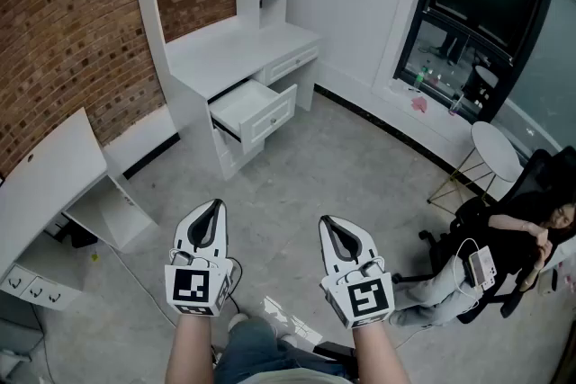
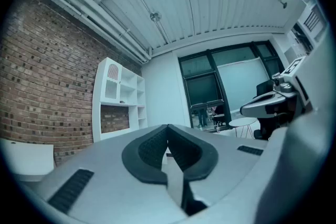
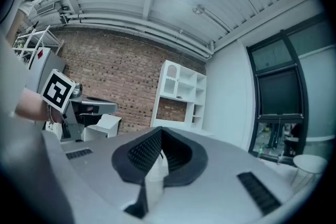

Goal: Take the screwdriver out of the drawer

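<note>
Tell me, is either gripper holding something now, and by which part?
Nothing is held. The left gripper and the right gripper both have their jaws closed together with nothing between them, far from the open drawer.

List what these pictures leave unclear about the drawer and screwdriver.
- Head view: the open drawer is far and small; no screwdriver can be made out inside.
- Left gripper view: the left hand-held gripper blocks the drawer.
- Right gripper view: the right hand-held gripper blocks it too.
</note>
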A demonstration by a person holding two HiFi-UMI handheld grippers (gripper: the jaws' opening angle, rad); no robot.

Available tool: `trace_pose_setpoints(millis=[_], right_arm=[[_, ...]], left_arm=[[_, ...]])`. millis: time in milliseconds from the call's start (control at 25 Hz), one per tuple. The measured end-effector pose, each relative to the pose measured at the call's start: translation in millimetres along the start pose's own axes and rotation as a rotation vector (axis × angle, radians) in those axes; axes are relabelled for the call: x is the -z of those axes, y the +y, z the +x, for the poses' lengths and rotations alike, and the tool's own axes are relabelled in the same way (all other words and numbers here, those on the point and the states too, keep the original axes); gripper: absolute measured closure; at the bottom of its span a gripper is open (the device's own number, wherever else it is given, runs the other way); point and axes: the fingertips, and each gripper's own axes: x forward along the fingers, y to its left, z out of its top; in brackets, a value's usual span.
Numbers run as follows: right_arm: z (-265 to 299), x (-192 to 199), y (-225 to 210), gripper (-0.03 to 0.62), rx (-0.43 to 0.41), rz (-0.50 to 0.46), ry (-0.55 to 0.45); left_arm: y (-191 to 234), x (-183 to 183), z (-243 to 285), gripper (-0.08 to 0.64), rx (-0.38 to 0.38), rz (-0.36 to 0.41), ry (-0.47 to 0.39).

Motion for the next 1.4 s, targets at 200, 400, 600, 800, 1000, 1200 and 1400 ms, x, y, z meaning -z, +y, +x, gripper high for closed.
trace_pose_setpoints(millis=[200,400,600,800,1000,1200,1400], right_arm=[[-6.3,6.4,-12.8,0.581,-0.006,-0.017,0.002],[13.8,14.0,-21.9,0.581,-0.021,-0.022,0.017],[64.9,19.9,-37.4,0.581,0.007,-0.063,0.002],[147.1,22.8,-51.8,0.580,0.008,-0.024,-0.010],[246.0,18.6,-71.8,0.580,-0.010,0.050,-0.002],[325.2,0.7,-84.4,0.580,0.011,0.092,-0.020],[367.8,14.4,-88.5,0.580,0.046,0.038,0.048]], left_arm=[[-15.5,-4.8,6.6,0.546,-0.007,0.016,-0.023],[-9.2,3.8,27.3,0.546,-0.006,0.014,-0.018],[19.4,24.2,70.2,0.546,-0.011,-0.013,-0.006],[70.1,41.0,139.8,0.546,0.003,-0.035,-0.007],[129.1,55.3,219.4,0.546,0.036,-0.064,0.010],[182.6,62.9,285.9,0.546,0.096,-0.112,0.024],[207.9,70.9,323.5,0.546,0.137,-0.164,0.035]])
